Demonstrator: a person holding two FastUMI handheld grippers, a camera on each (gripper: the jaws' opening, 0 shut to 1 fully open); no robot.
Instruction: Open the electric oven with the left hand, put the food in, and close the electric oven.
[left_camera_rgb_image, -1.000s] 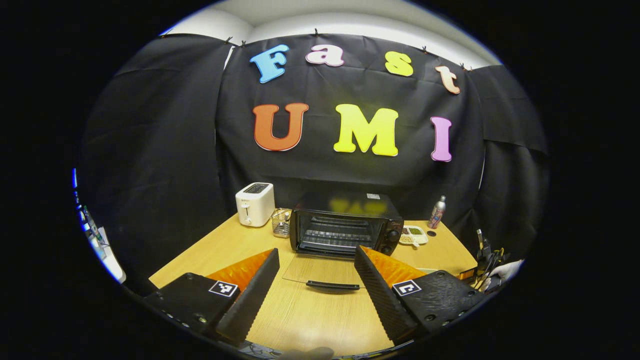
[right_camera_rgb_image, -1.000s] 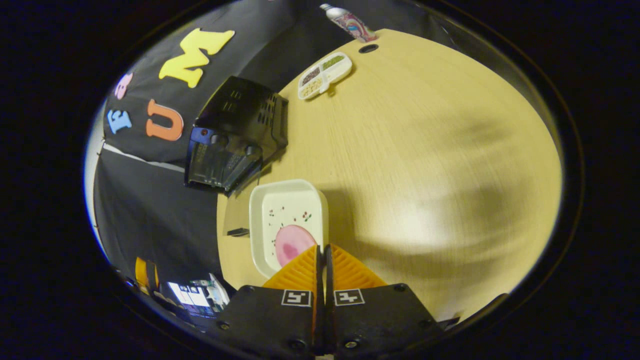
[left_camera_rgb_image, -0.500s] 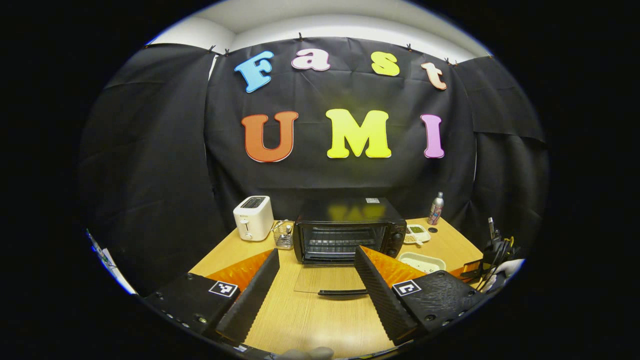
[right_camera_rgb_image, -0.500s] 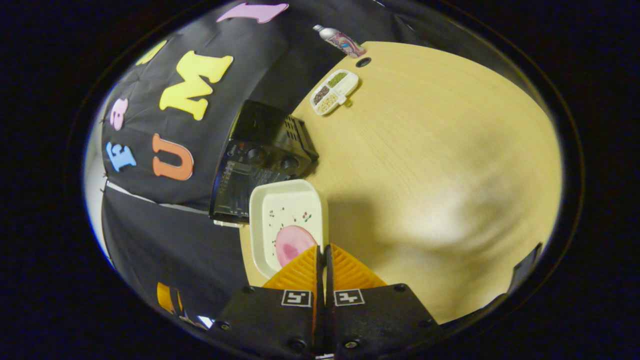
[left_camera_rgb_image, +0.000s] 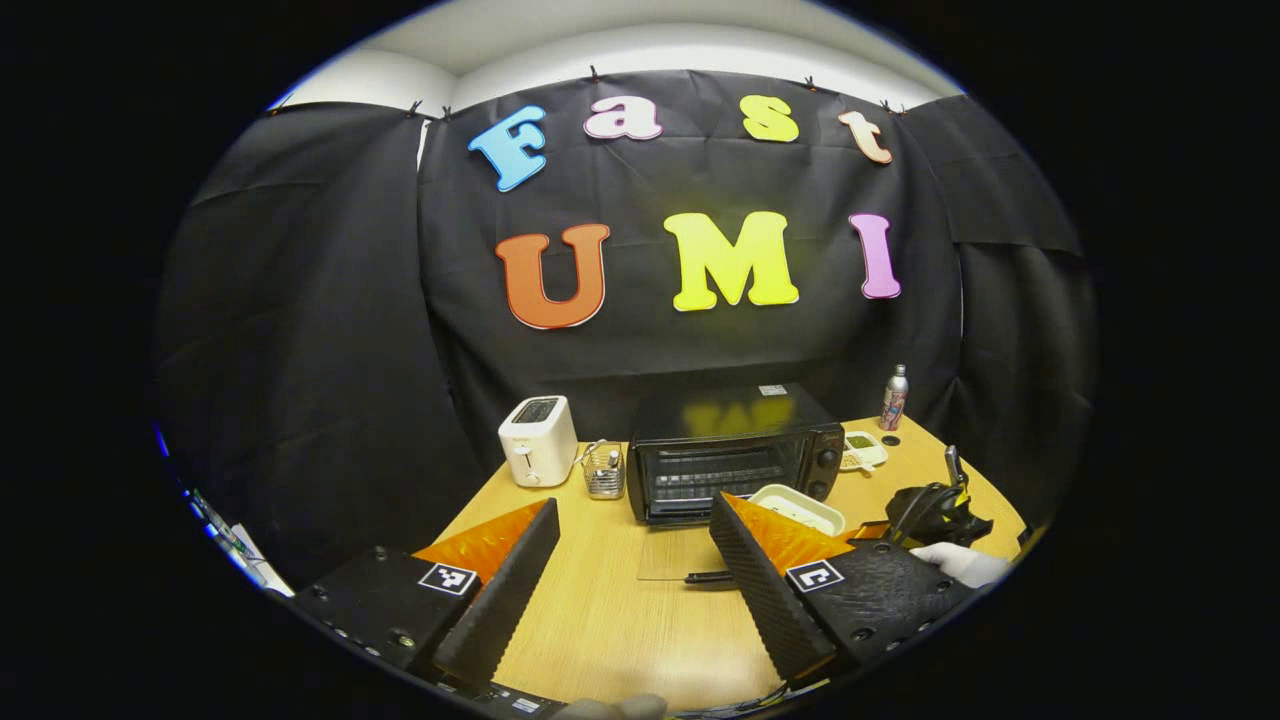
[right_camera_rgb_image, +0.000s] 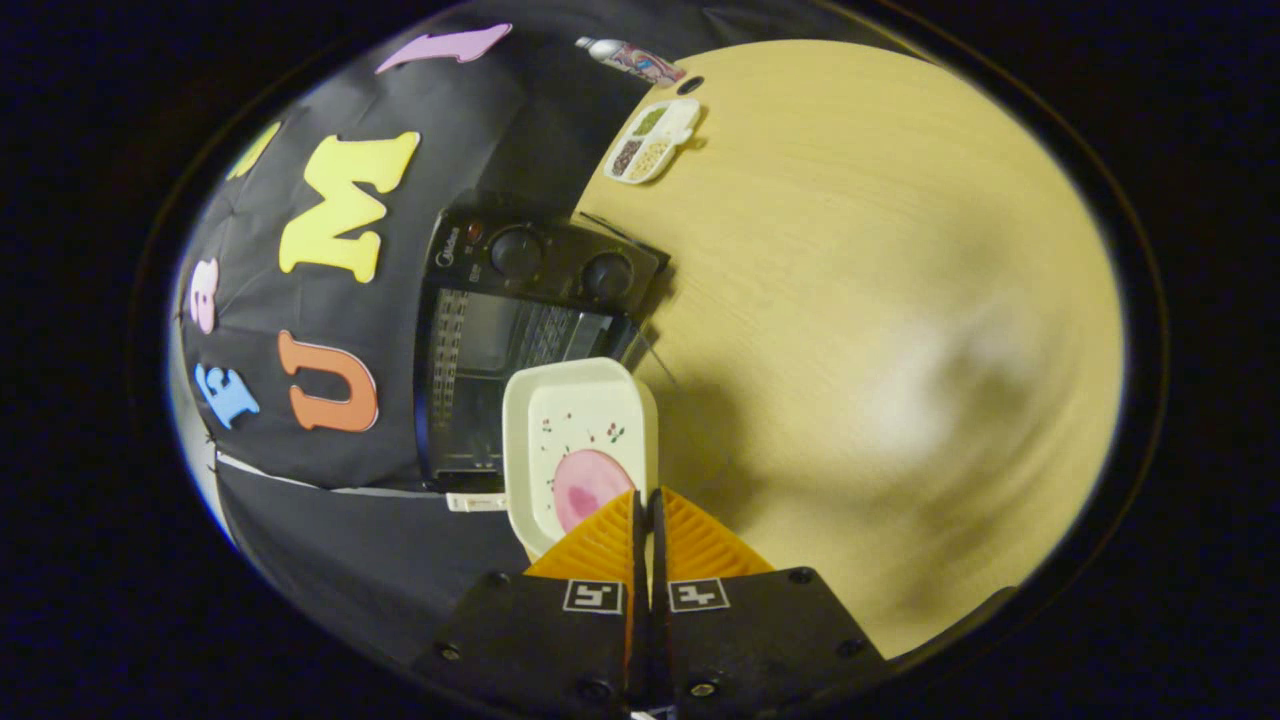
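Observation:
The black electric oven (left_camera_rgb_image: 735, 450) stands at the back of the wooden table, its glass door (left_camera_rgb_image: 685, 552) lying flat and open in front of it. My left gripper (left_camera_rgb_image: 633, 510) is open and holds nothing, well back from the door handle (left_camera_rgb_image: 708, 577). My right gripper (right_camera_rgb_image: 645, 497) is shut on the rim of a white dish (right_camera_rgb_image: 580, 430) with a pink piece of food (right_camera_rgb_image: 588, 490) in it. The dish hangs just before the oven's open front (right_camera_rgb_image: 510, 340). In the left gripper view the dish (left_camera_rgb_image: 795, 507) is over the door's right side, with the right gripper (left_camera_rgb_image: 935, 510) behind it.
A white toaster (left_camera_rgb_image: 540, 440) and a wire basket (left_camera_rgb_image: 603, 470) stand left of the oven. Right of it are a divided snack tray (left_camera_rgb_image: 862, 447) and a bottle (left_camera_rgb_image: 893, 397). A gloved hand (left_camera_rgb_image: 960, 565) holds the right gripper. Bare table (right_camera_rgb_image: 880, 300) spreads to the right.
The right gripper has carried the dish from the table's right side up to the oven's open front. The left gripper has drawn back from the open door, still open.

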